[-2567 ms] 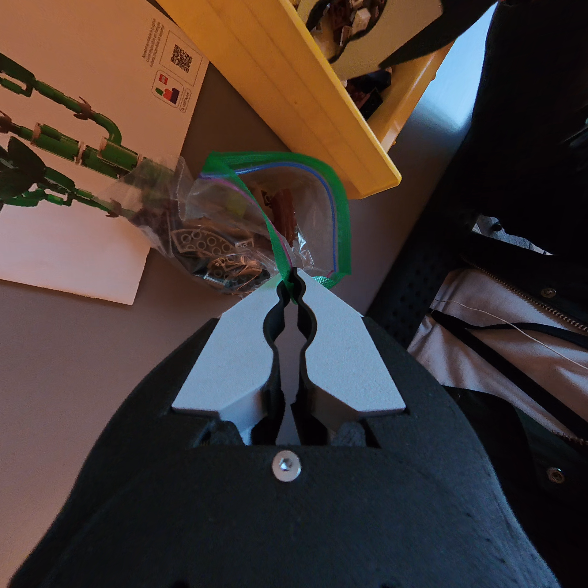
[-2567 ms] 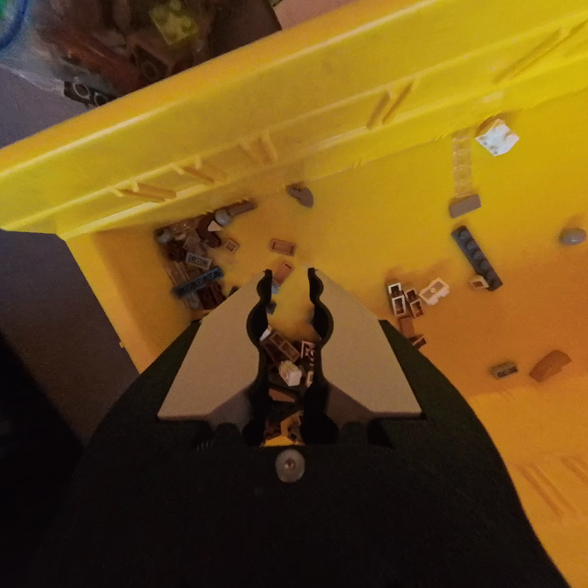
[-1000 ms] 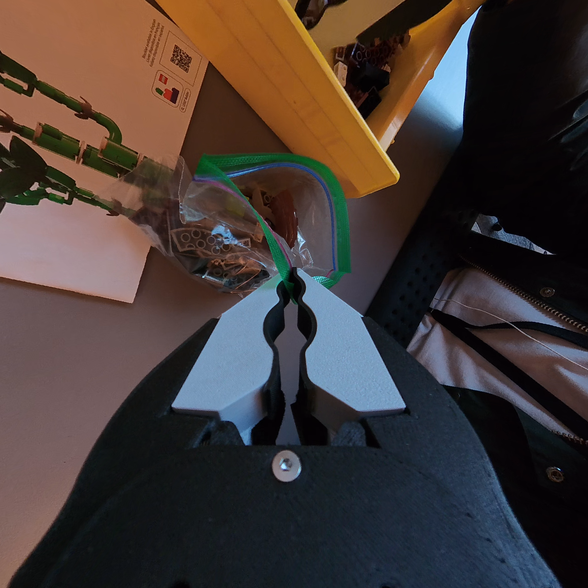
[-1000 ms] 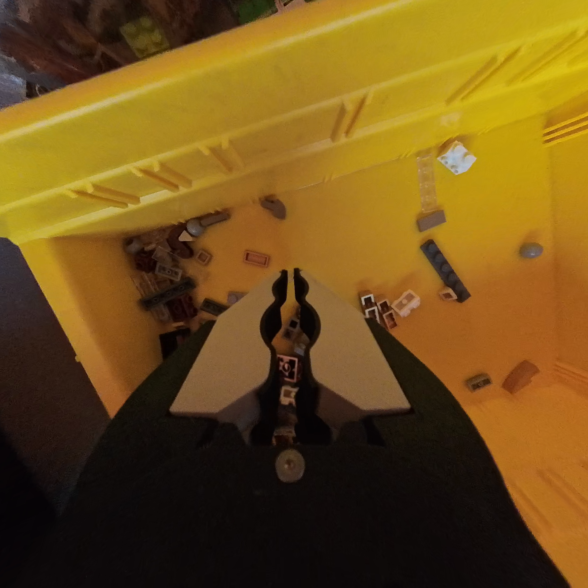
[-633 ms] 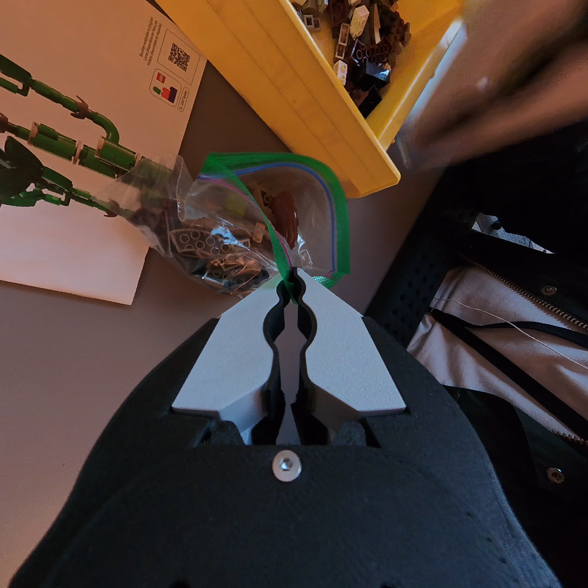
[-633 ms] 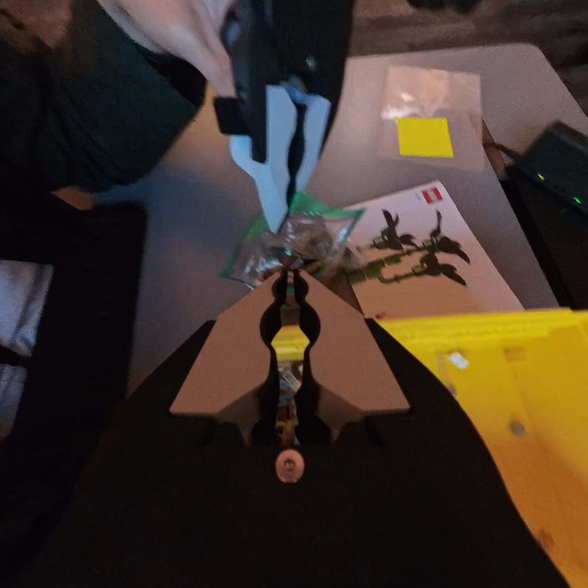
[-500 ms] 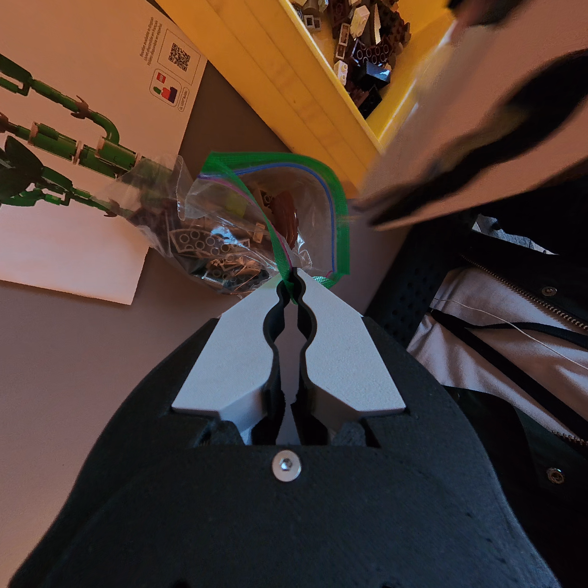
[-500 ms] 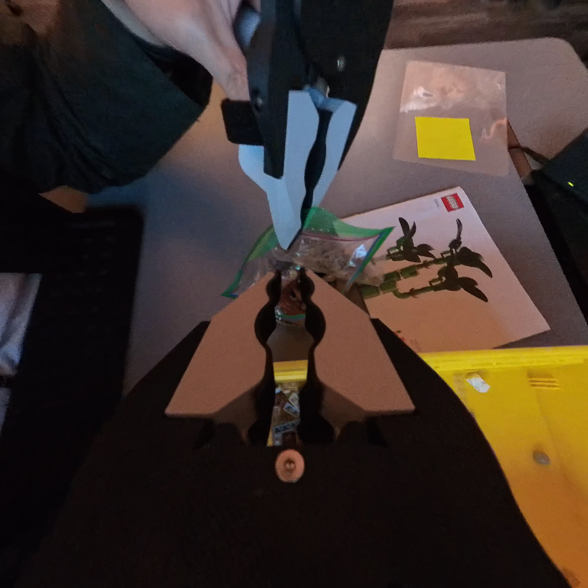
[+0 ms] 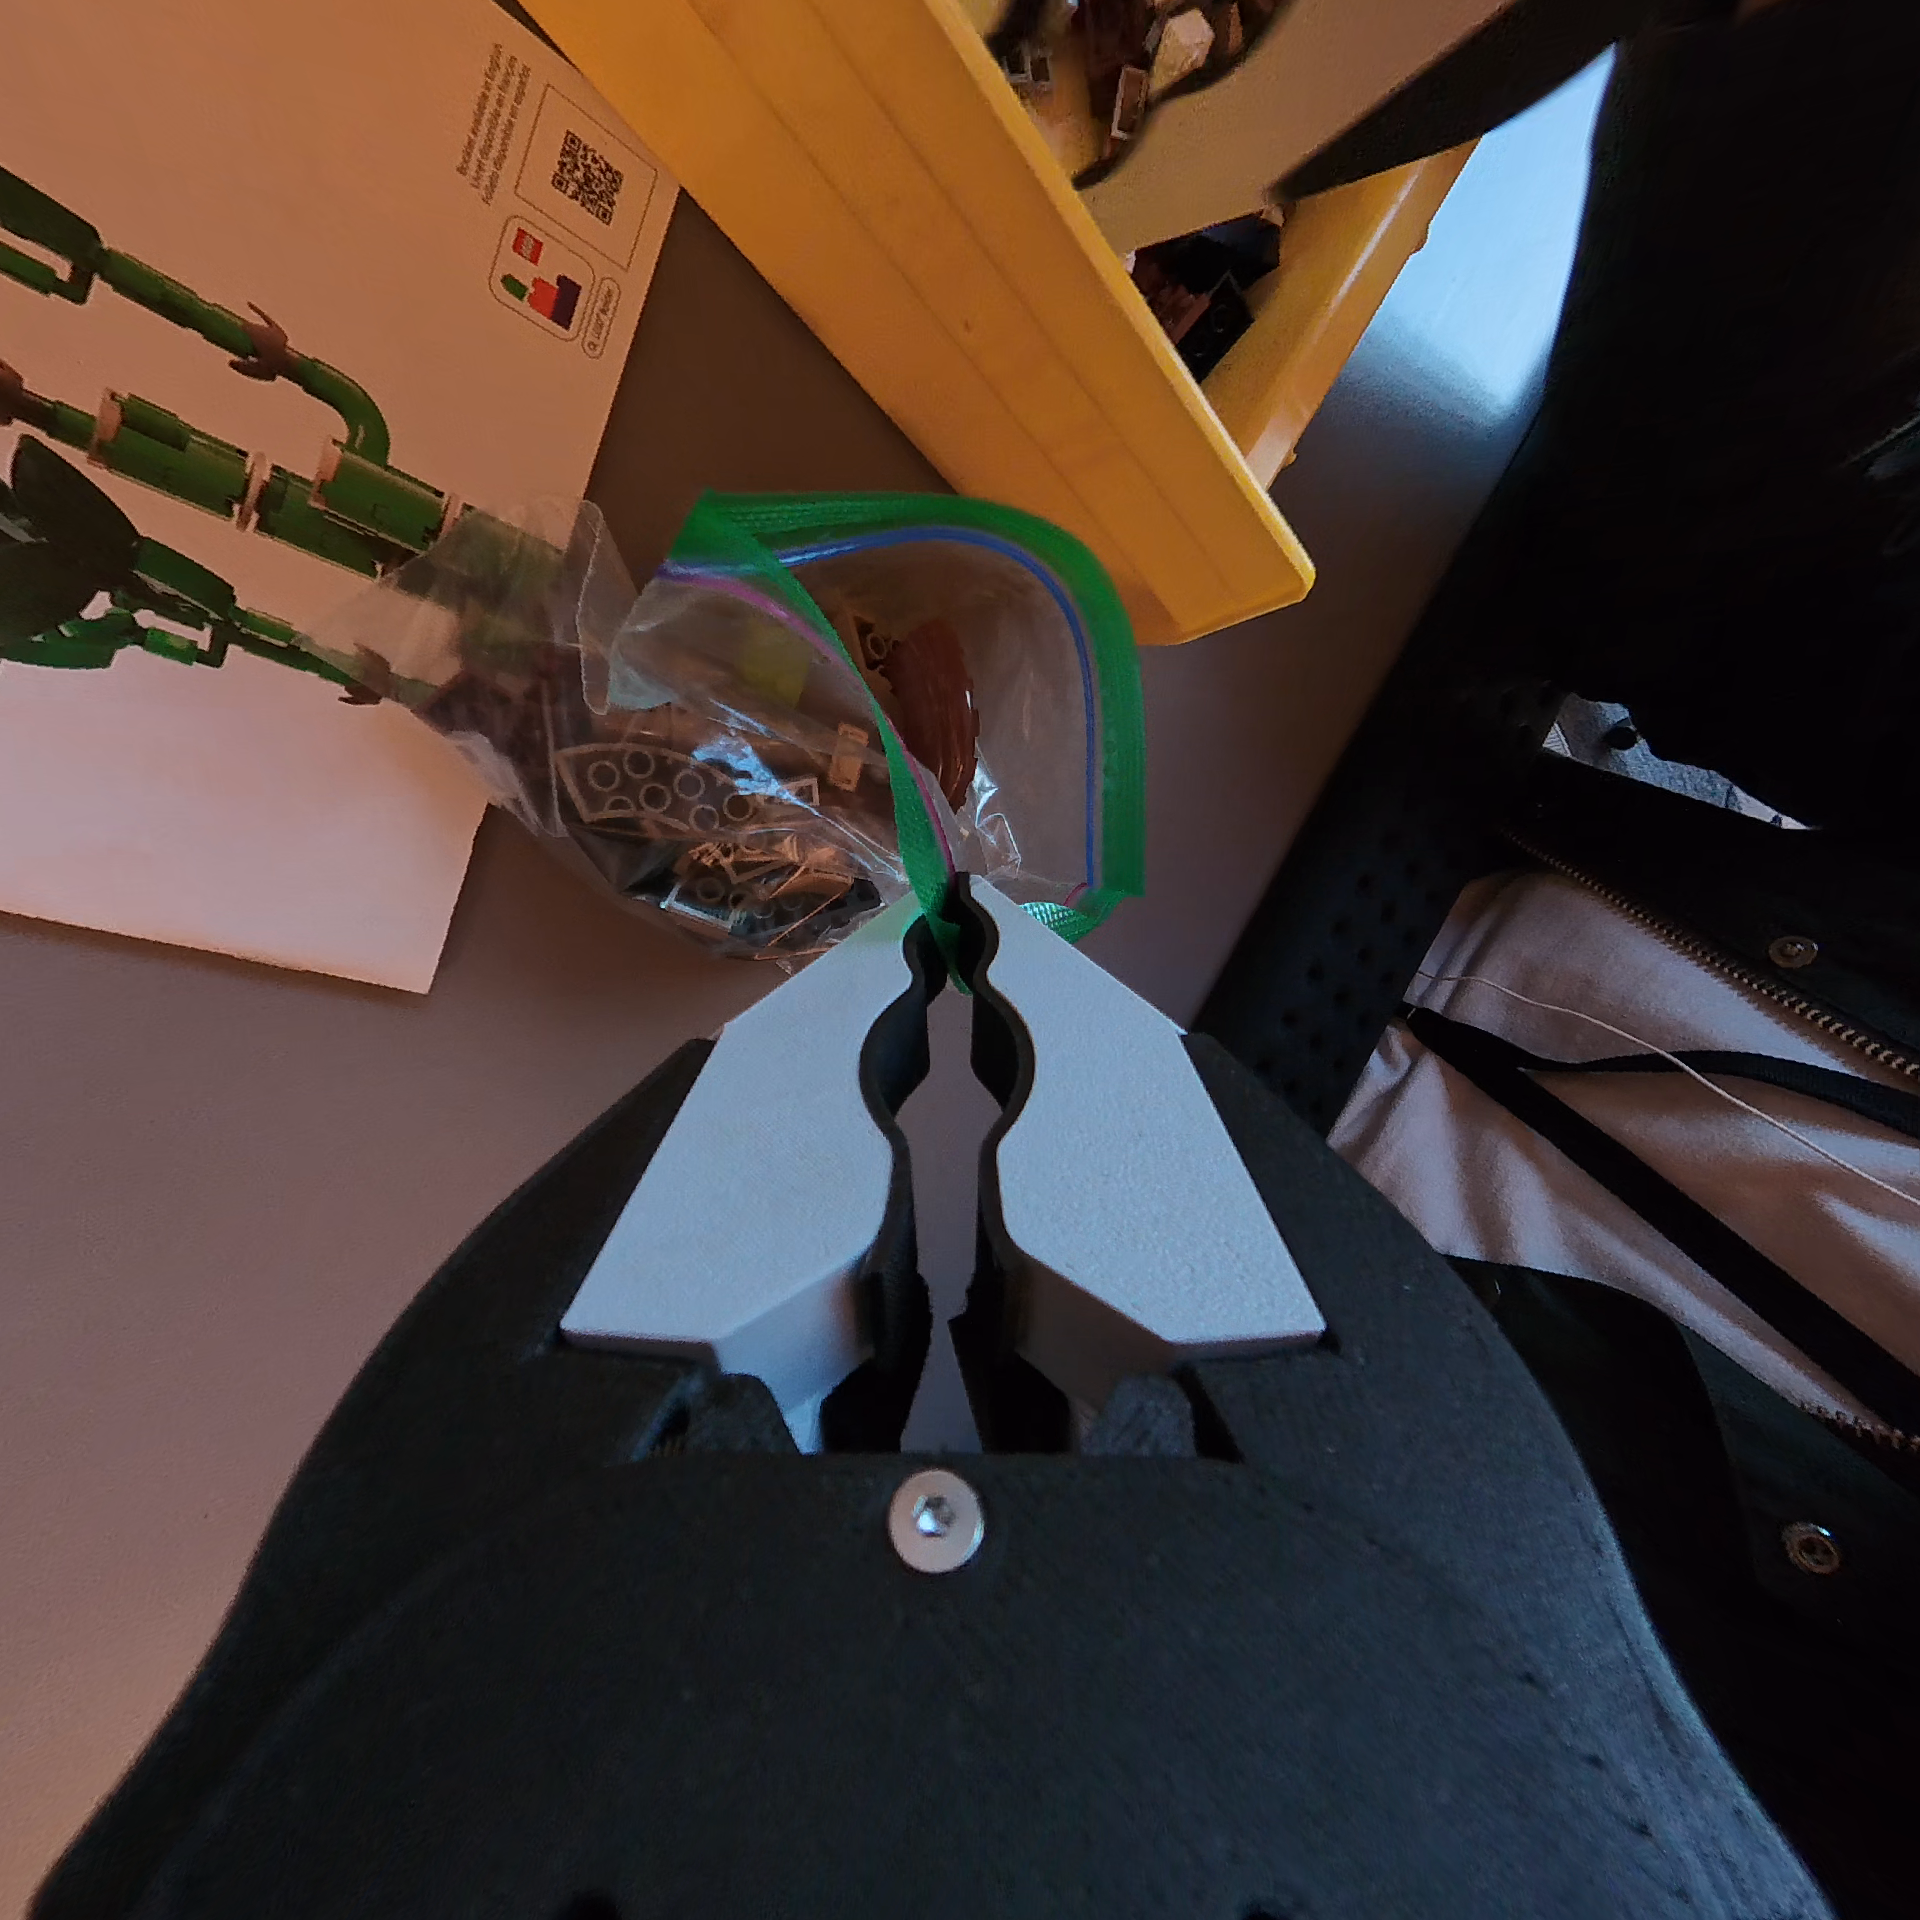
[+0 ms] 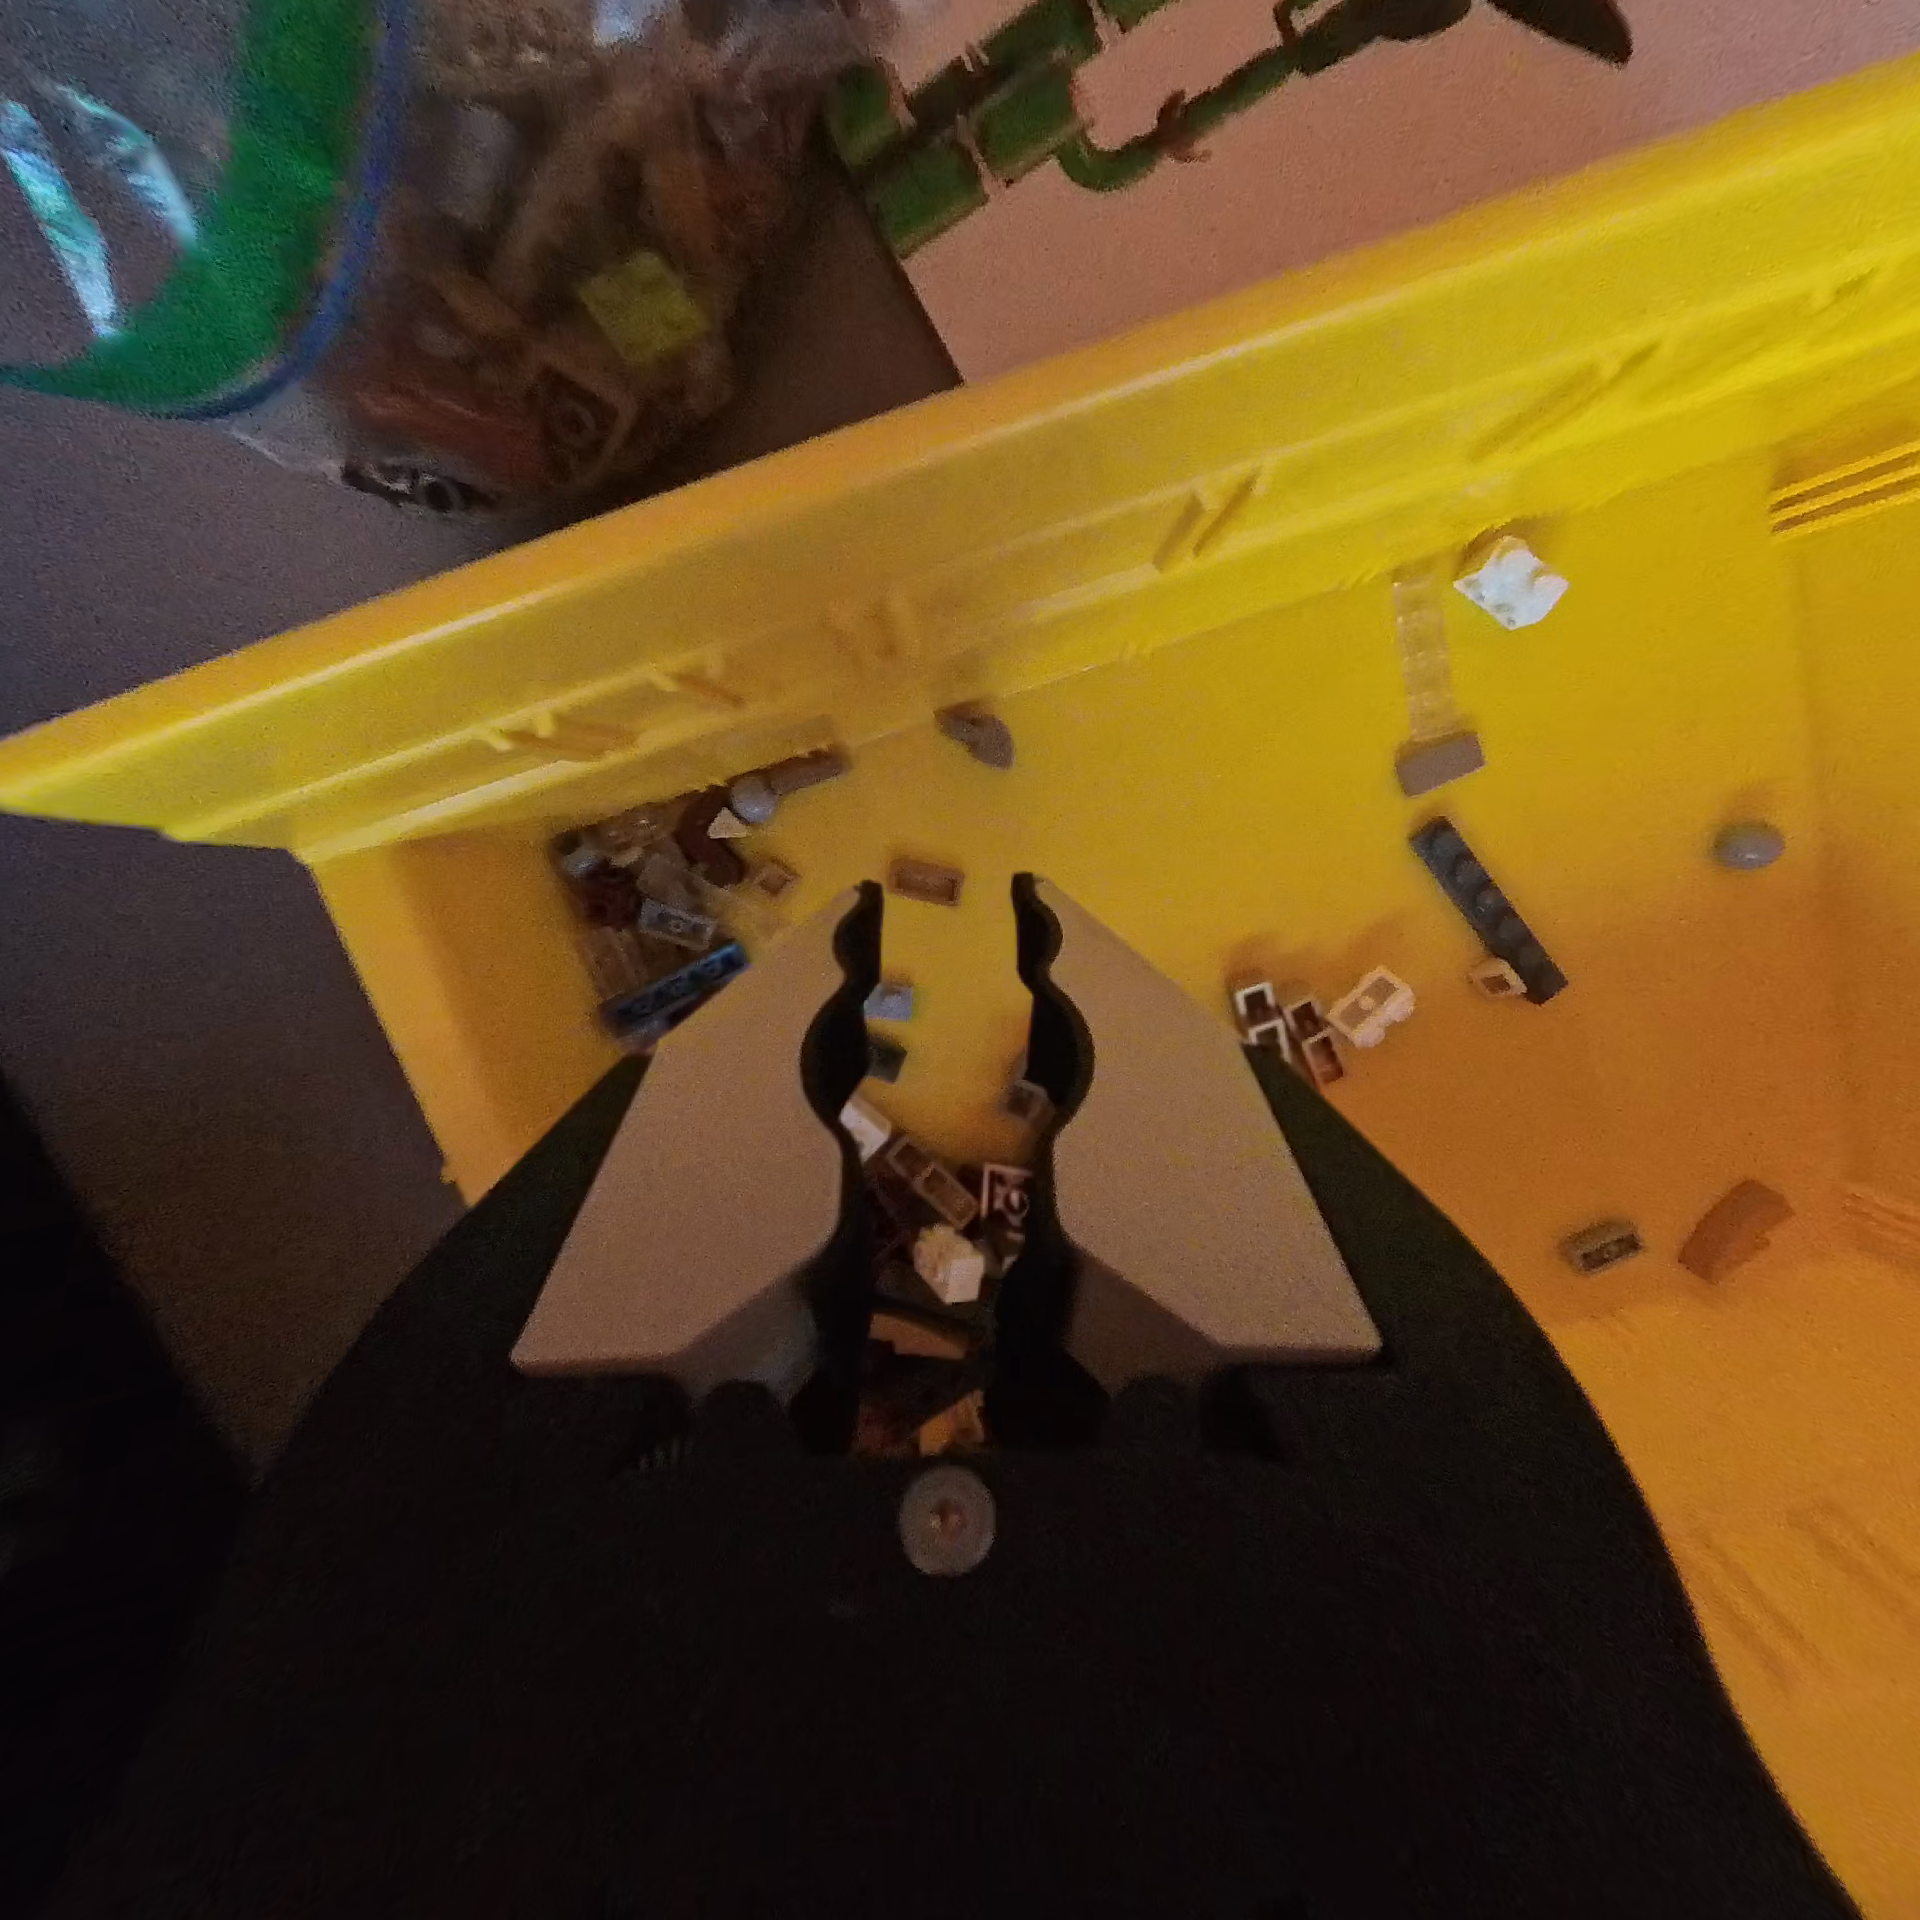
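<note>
The left gripper (image 9: 958, 914) is still clenching the green rim of the clear zip bag (image 9: 727, 727), which is lying at 12 o'clock on the table (image 9: 208, 1195), partly over the instruction sheet (image 9: 260, 312). The right gripper (image 10: 943, 891), half a second ago over the bag, is now hovering released inside the yellow bin (image 10: 1195, 488), over loose bricks (image 10: 940, 1195).

right gripper (image 10: 943, 894) fingers apart over bricks (image 10: 940, 1195) in yellow bin (image 10: 1143, 499)

zip bag (image 10: 499, 270) blurred and cut off at top; booklet (image 9: 208, 416) cropped at left
</note>
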